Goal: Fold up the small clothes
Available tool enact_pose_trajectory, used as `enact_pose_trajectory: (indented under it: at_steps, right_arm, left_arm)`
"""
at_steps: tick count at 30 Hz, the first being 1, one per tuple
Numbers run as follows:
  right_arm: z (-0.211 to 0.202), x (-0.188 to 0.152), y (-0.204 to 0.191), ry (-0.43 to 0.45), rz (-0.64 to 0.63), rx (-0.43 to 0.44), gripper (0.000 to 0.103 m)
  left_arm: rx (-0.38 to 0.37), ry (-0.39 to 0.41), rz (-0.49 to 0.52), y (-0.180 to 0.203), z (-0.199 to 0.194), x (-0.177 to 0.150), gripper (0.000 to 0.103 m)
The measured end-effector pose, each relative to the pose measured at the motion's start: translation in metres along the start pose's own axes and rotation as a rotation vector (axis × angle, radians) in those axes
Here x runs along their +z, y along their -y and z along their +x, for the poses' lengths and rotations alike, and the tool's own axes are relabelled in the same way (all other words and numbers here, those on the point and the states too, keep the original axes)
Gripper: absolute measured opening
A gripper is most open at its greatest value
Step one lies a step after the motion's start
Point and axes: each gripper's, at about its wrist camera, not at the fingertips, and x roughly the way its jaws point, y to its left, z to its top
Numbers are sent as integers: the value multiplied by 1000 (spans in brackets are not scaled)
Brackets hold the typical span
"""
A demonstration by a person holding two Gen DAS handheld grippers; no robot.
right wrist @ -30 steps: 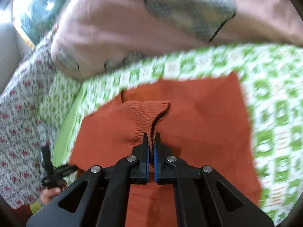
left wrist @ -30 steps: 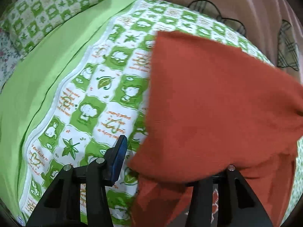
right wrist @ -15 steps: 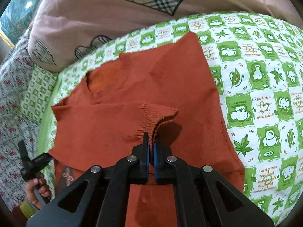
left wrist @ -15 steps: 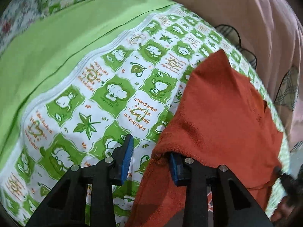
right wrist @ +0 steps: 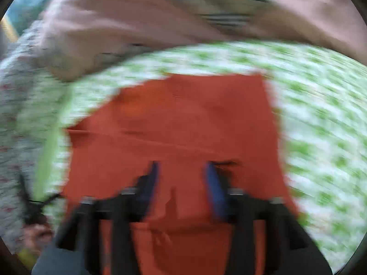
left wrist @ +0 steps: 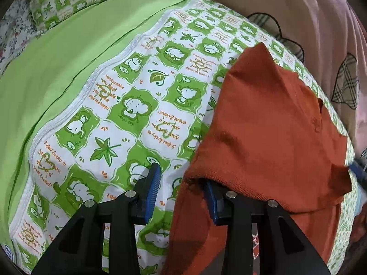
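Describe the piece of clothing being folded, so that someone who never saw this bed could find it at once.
Look first at the bed cover, white with green squares of cartoon animals and leaves, lying beside a plain green sheet. On that cover, below a pink quilt, lies the sweater. It is the only plain rust-orange thing there, knitted and without any print.
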Motion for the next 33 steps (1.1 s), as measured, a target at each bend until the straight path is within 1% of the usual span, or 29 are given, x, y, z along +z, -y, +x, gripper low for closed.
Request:
enact_pose_trajectory:
  at_steps: [2,3,5,6,8,10,11,12,13,15,17,18,20,22,23,24,25,27,28,29,31,32,33]
  right_arm:
    - [24,15,-39,-42,-58,156,67]
    - [46,25,-67,-83,-95,252,67]
    - [82,38,-109,-159,-152,377,67]
    - [99,44,-128,-189,-183,404,67]
    - [139,59,-162,-250,-226,423,68]
    - [162,67,-179,-290,-256,426,68]
    - [168,68,-185,-306,-283,420,68]
    - [177,67,-192,-342,-325,413,68]
    - [188,66,-200,-391,-356,422,68]
    - [208,57,-213,-517,-391,483,68]
    - [223,52,-223,-581,-400,525,68]
    - [228,52,-226,-581,-392,526,68]
    - [239,59,-227,-555,-335,547,68]
    - [245,73,-218,-486,-193,621,68]
    - [248,80,-210,-450,-113,633,68]
    - [248,83,-203,-432,-73,628,67]
    - [246,84,-201,-412,-62,620,65]
    - [232,86,-197,-350,-94,562,65]
    - [220,87,-193,-306,-115,508,66]
    - [209,89,-188,-271,-123,476,66]
    - [184,97,-165,-207,-105,467,66]
    - [173,97,-156,-192,-104,474,66]
    - [158,92,-149,-180,-118,469,66]
  left_arm:
    - [2,-1,7,1,0,-2,38]
    - [-1,-2,9,1,-1,-2,38]
    - [-18,-9,2,0,0,0,38]
    - [-28,-13,-1,-2,0,0,38]
    - [-50,-21,-10,-8,-1,0,38]
    - [-67,-25,-11,-11,-2,1,39]
    - [-77,-27,-11,-12,-2,1,39]
    - [-84,-28,-13,-13,-2,1,39]
    - [-93,-29,-14,-14,-2,1,39]
    - [-107,-32,-16,-16,-1,1,39]
    - [-117,-33,-15,-18,-1,2,40]
    - [-120,-32,-12,-18,-1,2,40]
    - [-119,-31,4,-18,-2,1,40]
    - [-114,-32,22,-18,-3,1,40]
    - [-111,-35,34,-19,-5,1,40]
    - [-110,-39,37,-19,-6,2,40]
    - [-113,-46,37,-21,-8,2,40]
    - [-131,-55,36,-25,-19,1,40]
    - [-142,-50,36,-26,-24,1,40]
    - [-164,-41,38,-27,-32,1,40]
    - [-209,-20,37,-26,-45,4,41]
    - [-245,-1,38,-23,-52,7,42]
    - [-264,7,42,-19,-55,9,43]
